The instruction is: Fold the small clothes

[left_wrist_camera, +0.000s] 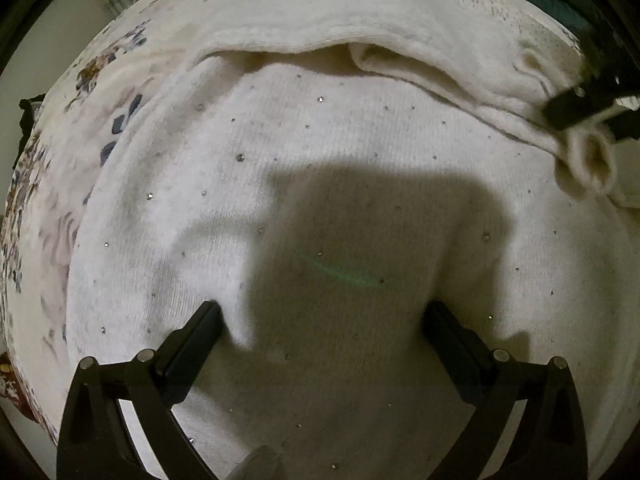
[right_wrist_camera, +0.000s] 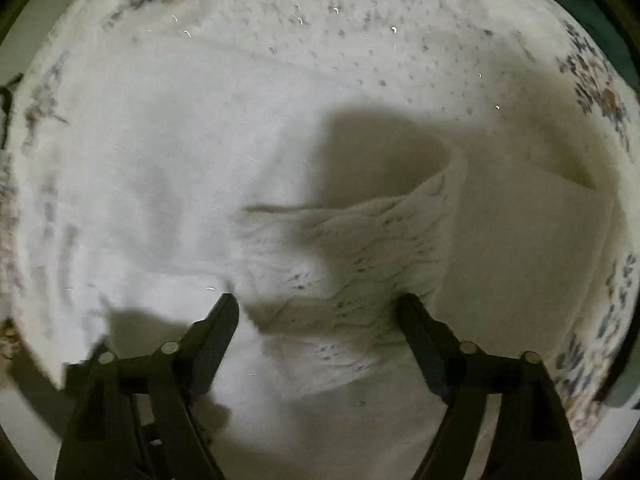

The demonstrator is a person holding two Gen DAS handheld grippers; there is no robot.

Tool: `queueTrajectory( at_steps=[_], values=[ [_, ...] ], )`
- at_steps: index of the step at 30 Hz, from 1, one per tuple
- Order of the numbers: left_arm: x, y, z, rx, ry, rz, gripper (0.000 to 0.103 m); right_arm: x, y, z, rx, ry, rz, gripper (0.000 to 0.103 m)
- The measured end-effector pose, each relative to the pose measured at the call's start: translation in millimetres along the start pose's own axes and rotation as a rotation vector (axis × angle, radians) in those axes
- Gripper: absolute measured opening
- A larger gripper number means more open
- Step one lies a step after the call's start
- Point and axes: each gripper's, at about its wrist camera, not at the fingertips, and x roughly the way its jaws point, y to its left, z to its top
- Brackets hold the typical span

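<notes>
Over white sweater (left_wrist_camera: 340, 208) spread on floral bedsheet (left_wrist_camera: 100, 68) — left tool (left_wrist_camera: 322, 320) hovers, jaws apart, empty. Right tool (right_wrist_camera: 318, 306) jaws apart, straddling ribbed cuff (right_wrist_camera: 360, 264) directly ahead; folded sleeve (left_wrist_camera: 420, 68) runs crosswise beyond left tool — right tool nearer.

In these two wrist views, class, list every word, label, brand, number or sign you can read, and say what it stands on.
None: no readable text in either view.
White knit sweater: only small shiny studs, no label showing.
Floral bedsheet: flower print, no writing.
Left gripper and right gripper: plain black fingers, no markings.
</notes>
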Motion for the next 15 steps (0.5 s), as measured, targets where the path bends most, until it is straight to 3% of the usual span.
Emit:
queueTrajectory(
  at_steps=[1,3,5,8,10,12,15],
  values=[
    [-0.3,1.9,0.6,0.002,0.004,-0.004,0.103,-5.5,-11.5,-1.9,0.050,-0.042,0.005,0.022],
    [-0.1,2.5,2.8,0.002,0.010,-0.010,0.103,-19.1,-48.5,-8.6,0.204,-0.099,0.097,0.010],
    [0.3,4.1,4.3,0.002,0.011,-0.012,0.103,-34.7,-93.8,-21.6,0.326,-0.166,0.093,0.010],
    [-0.6,6.9,8.7,0.001,0.004,-0.007,0.103,-29.7,-148.4,-39.0,0.440,-0.143,0.163,0.017],
    [1.1,4.2,8.7,0.001,0.000,-0.005,0.103,-23.3,-186.1,-50.8,0.526,-0.124,0.185,0.048],
    [2.2,2.0,7.7,0.002,-0.002,-0.005,0.103,-33.0,-211.9,-62.0,0.584,-0.190,0.220,0.053],
    [3.8,-2.1,0.5,0.007,-0.002,-0.006,0.103,-47.1,-234.2,-74.3,0.662,-0.279,0.340,0.056]
  ],
)
